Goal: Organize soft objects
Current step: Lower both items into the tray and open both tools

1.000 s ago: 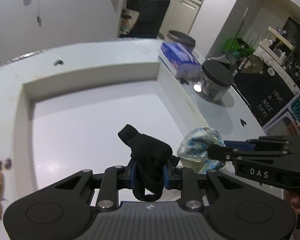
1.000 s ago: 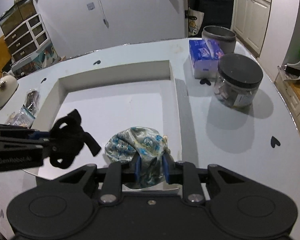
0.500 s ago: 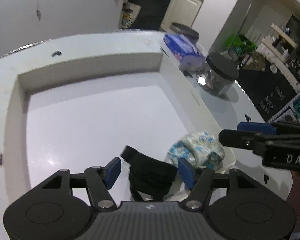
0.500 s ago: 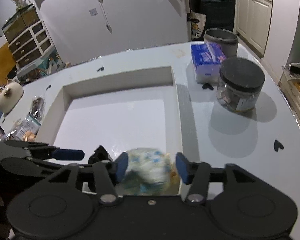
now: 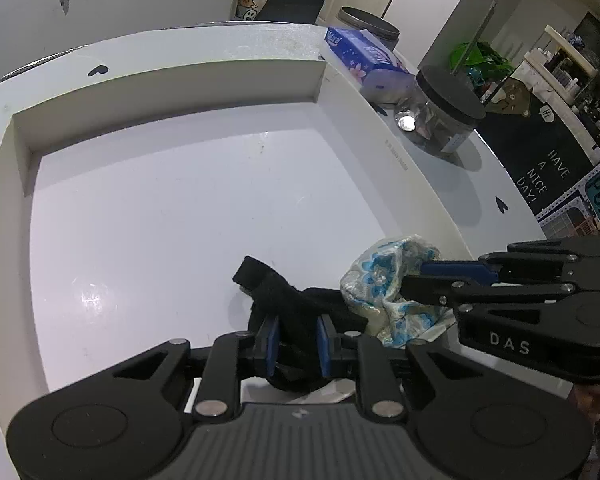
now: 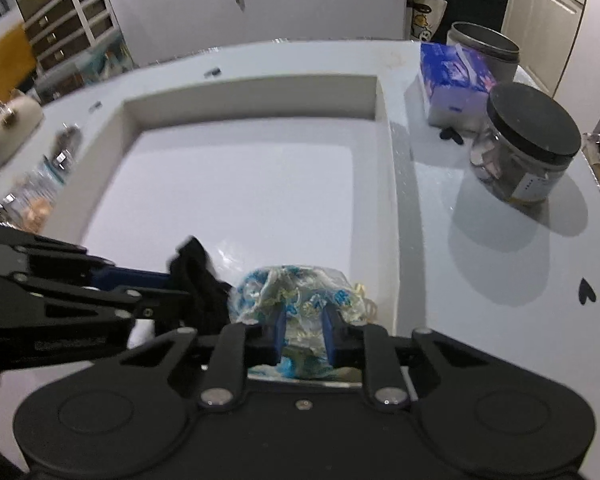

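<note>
Both grippers clamped: left gripper (image 5: 296,338) on black cloth (image 5: 284,300), right gripper (image 6: 302,336) on floral cloth (image 6: 300,292), low at tray (image 5: 172,76) near edge. Likely mid-grasp; next, lift and sort each.

Two soft things lie in the one white tray (image 5: 168,80): one black fabric piece (image 5: 284,296) and one blue-flowered cloth bundle (image 5: 384,280). Two grippers are in view, the left gripper (image 5: 297,340) and the right gripper (image 6: 303,334), one at each soft thing. On the table beside the tray stand one blue tissue box (image 6: 452,80), one clear jar with a black lid (image 6: 528,144) and one grey metal tin (image 6: 486,46).
</note>
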{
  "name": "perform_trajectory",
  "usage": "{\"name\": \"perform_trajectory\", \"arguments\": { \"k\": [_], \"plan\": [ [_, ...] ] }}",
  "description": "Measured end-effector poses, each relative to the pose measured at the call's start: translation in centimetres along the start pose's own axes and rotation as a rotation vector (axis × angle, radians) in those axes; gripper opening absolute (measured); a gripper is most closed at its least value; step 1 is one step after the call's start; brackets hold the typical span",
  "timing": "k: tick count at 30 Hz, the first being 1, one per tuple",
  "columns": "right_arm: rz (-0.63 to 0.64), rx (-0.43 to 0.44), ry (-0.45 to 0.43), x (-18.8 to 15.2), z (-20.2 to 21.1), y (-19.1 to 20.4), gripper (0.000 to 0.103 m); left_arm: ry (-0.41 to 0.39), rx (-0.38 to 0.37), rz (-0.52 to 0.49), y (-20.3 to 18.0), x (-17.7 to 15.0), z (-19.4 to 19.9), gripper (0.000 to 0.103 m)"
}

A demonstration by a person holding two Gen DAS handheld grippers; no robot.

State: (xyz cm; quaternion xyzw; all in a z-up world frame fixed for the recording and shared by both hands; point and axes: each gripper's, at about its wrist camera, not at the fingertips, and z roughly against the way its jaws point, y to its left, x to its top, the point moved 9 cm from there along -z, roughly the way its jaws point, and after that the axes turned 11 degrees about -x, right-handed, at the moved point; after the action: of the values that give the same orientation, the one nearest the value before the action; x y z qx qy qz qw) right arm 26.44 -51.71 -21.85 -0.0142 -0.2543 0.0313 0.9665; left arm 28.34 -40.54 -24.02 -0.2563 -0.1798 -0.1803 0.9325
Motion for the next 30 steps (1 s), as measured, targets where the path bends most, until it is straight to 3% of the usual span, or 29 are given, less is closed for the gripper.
{"name": "perform_trajectory", "arguments": {
  "k": [4, 7, 13, 23, 30],
  "plan": [
    [0.005, -0.008, 0.011, -0.4, -0.2, -0.2, 0.020, -0.016, 0.008, -0.020, -0.3, 0.1, 0.6, 0.025],
    [-0.013, -0.001, 0.010, -0.4, 0.3, -0.5, 0.024, -0.048, 0.011, -0.020, -0.4, 0.4, 1.7, 0.042],
    [-0.078, 0.040, -0.045, 0.3, 3.1, -1.2, 0.035, -0.096, 0.026, -0.009, -0.7, 0.6, 3.9, 0.060],
    [-0.095, 0.009, -0.120, 0.0, 6.0, -2.0, 0.068, -0.146, 0.049, -0.006, -1.5, -0.4, 6.5, 0.096],
    [-0.102, -0.011, -0.158, -0.8, 7.7, -2.1, 0.084, -0.182, 0.085, 0.010, -1.3, -1.4, 8.2, 0.103]
  ]
}}
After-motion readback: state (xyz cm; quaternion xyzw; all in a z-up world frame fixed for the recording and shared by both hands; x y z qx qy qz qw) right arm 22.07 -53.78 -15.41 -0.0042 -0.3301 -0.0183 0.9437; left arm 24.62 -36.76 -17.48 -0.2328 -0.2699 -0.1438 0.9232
